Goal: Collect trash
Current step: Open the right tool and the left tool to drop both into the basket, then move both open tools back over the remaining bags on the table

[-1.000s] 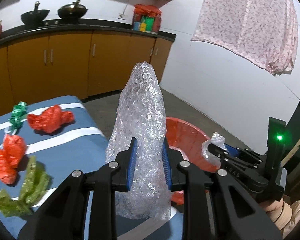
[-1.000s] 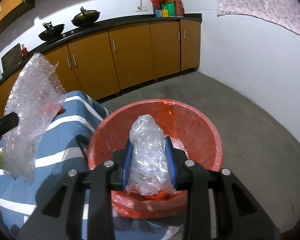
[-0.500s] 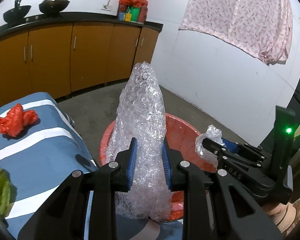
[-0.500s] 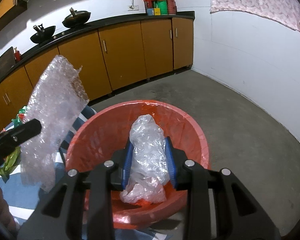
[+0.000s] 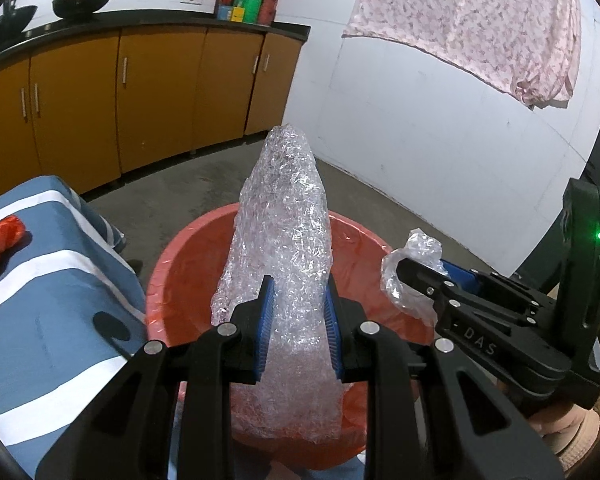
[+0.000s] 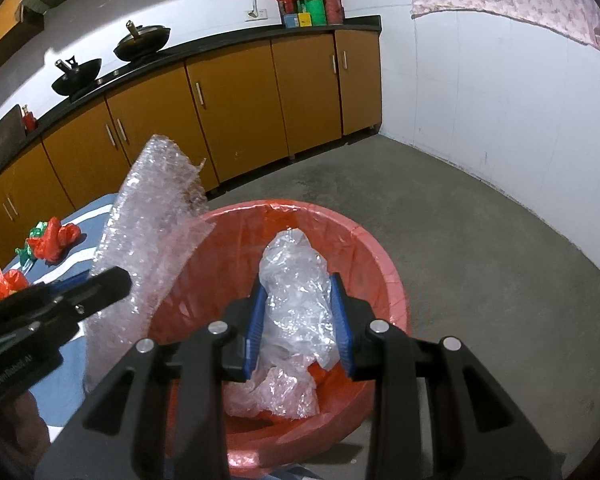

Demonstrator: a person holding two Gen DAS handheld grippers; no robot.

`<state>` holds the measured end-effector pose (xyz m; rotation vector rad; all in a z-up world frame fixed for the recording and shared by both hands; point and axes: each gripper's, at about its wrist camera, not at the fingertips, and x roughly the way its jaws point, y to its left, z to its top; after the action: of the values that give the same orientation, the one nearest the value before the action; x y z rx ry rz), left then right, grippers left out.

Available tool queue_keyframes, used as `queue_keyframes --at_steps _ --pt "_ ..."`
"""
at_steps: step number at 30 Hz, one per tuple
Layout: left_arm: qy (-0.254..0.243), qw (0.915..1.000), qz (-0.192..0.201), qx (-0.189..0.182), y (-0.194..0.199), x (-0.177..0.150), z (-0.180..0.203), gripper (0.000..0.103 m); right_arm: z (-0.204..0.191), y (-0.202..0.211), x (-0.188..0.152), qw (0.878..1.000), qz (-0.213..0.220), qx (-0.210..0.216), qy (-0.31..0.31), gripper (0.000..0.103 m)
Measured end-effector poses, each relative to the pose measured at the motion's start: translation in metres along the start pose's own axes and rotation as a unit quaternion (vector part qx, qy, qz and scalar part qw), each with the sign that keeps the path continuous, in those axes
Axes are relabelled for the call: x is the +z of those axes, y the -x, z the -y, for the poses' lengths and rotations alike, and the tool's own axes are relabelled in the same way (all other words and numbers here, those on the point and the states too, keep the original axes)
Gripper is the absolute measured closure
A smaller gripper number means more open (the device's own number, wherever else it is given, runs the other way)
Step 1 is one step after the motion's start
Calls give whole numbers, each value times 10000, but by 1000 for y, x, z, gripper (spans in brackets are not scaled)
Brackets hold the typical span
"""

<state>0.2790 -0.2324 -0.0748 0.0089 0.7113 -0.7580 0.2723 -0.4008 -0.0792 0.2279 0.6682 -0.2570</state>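
Now the left claw (image 5: 298, 320) pinches a tall sheet of bubble wrap (image 5: 284, 240) over the red basin (image 5: 160, 280), while the right claw (image 6: 300, 322) to its right clamps a crumpled clear bag (image 6: 296, 280) (also above the basin).

Both hand-held grippers have swung off the striped worktop (image 5: 40, 280) toward the red tub (image 6: 384, 276): left hand-held gripper (image 5: 300, 320) with its bubble wrap (image 5: 284, 240) now over the rim, right hand-held gripper (image 6: 300, 320) with its clear plastic wad (image 6: 296, 280) over the tub's inside.
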Motion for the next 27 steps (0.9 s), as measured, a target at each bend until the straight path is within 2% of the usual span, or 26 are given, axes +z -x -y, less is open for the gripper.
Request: queue_keyframes --at_steps 6,8,10,15,21,27 --pt "1 10000 -90 -6 -7 -1 -3 77 3 -3 -1 9999 -9 154 -63 66" --pt "31 9999 -127 0 -8 -1 -4 70 4 -3 -1 9997 5 224 -85 61" --pt "54 9999 -109 38 -6 -2 -7 58 4 -2 -1 9996 17 272 -96 56" --pt "176 9997 -58 185 2 -4 -16 54 7 3 -3 9995 57 270 -119 48" --pt "430 9975 178 525 34 -8 -35 45 8 16 -6 9998 143 96 -72 41" --pt "593 9921 478 1001 80 -12 -56 42 -17 31 -8 9993 246 251 127 39"
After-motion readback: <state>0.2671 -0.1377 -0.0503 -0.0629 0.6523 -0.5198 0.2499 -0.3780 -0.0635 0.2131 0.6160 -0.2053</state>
